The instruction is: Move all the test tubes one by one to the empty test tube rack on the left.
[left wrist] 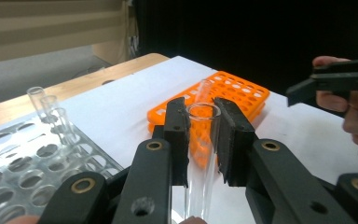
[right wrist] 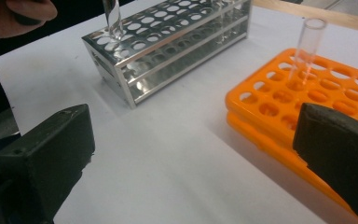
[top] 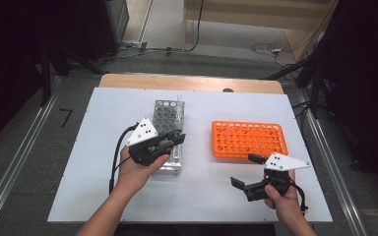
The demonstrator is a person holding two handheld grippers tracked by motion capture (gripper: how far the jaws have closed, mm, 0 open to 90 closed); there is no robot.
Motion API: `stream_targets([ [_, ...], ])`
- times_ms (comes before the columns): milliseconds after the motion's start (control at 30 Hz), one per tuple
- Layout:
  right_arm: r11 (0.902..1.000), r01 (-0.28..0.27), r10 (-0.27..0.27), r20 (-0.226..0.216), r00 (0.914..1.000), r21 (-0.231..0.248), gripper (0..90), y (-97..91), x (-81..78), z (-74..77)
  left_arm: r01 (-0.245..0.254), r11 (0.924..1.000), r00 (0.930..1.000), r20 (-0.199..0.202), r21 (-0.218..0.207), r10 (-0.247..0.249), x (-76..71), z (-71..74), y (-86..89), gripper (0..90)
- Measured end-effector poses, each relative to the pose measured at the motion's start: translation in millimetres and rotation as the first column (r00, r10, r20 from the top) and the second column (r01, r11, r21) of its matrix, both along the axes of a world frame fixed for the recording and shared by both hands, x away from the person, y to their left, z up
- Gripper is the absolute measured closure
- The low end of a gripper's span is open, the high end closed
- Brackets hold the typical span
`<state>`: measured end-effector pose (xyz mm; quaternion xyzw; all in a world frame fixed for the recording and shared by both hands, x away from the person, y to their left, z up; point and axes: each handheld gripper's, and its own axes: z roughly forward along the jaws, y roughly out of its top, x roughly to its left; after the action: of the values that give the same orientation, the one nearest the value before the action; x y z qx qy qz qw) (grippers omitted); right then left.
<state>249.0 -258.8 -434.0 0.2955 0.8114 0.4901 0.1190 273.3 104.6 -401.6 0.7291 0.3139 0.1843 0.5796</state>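
My left gripper (top: pixel 178 138) is shut on a clear test tube (left wrist: pixel 200 186), held upright between its pads over the near end of the metal tube rack (top: pixel 167 115). From the right gripper view the same tube (right wrist: pixel 113 18) hangs just above the metal rack (right wrist: pixel 168 42). My right gripper (top: pixel 245 170) stands open with nothing between its jaws, low over the white sheet just in front of the orange tube rack (top: pixel 248 139). One clear tube (right wrist: pixel 307 42) stands in the orange rack (right wrist: pixel 279 93).
A few clear tubes (left wrist: pixel 51 112) stand at the metal rack's far end. The racks sit side by side on a white sheet (top: pixel 103 172) on a wooden table, with bare sheet between them. Cables lie on the floor beyond the table.
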Motion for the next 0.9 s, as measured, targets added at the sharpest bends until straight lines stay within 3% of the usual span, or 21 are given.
stream_targets([
  [567, 0.9987, 0.051, -0.051, -0.027, 0.9983, -0.004, 0.0, -34.8, -4.7, -8.8, -0.077, 0.9970, 0.9970, 0.010, -0.012, 0.077, 43.0, 4.8, 2.1, 76.1],
  [900, 0.9978, 0.066, -0.066, -0.031, 0.9973, -0.002, 0.0, -43.2, -4.9, -9.9, -0.130, 0.9909, 0.9912, 0.021, -0.034, 0.131, 66.5, 3.7, 0.3, 76.2],
])
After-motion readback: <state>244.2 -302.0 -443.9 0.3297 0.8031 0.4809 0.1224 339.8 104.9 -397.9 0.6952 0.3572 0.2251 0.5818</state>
